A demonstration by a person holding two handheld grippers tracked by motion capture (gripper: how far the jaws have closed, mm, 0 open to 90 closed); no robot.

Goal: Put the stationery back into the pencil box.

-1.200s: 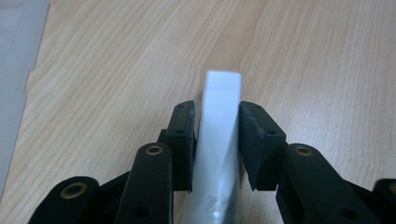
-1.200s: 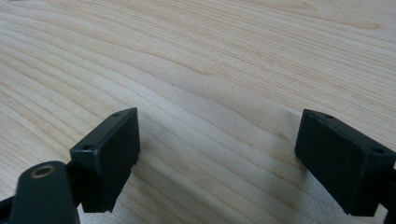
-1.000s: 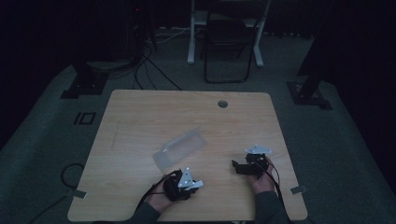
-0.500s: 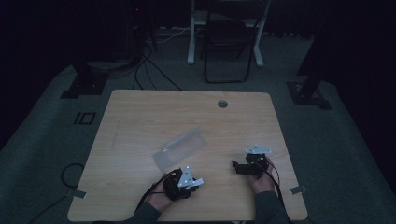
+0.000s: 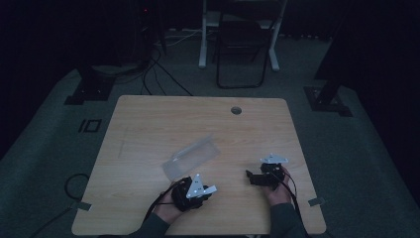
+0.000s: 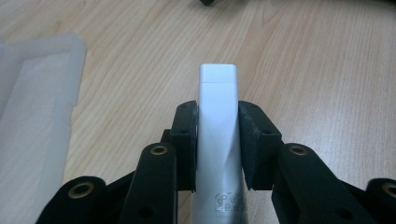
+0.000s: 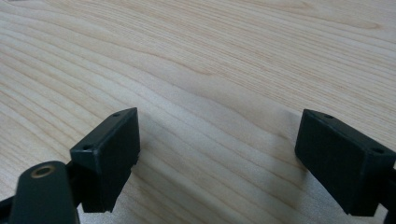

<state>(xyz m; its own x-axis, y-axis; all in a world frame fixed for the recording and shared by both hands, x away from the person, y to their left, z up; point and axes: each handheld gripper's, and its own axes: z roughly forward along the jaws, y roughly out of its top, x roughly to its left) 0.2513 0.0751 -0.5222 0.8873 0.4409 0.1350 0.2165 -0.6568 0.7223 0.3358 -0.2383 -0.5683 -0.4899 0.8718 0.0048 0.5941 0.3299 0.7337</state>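
A: Jaws first. Left gripper (image 6: 218, 135)?

B: Pinching a white tube (image 6: 217, 140), both pads flat against its sides. Tube runs straight out between the jaws, its flat square-cut end poking past the tips, small grey print near the bottom of the left gripper view.

A: Right gripper (image 7: 217, 158)?

B: Jaws spread wide, nothing between them, just bare wooden table (image 7: 224, 60) underneath.

A: Where is everything in the high view?

B: Left gripper (image 5: 194, 191) sits at the near edge, left of centre, hand around it. Right gripper (image 5: 260, 177) is near-right, well apart from the left one. Tube itself too small to make out there.

A: Anything else close by?

B: Clear plastic bag (image 5: 191, 157) lying flat just beyond the left gripper; same bag (image 6: 32, 121) shows translucent white at the left of the left gripper view. Can't tell if it touches the gripper.
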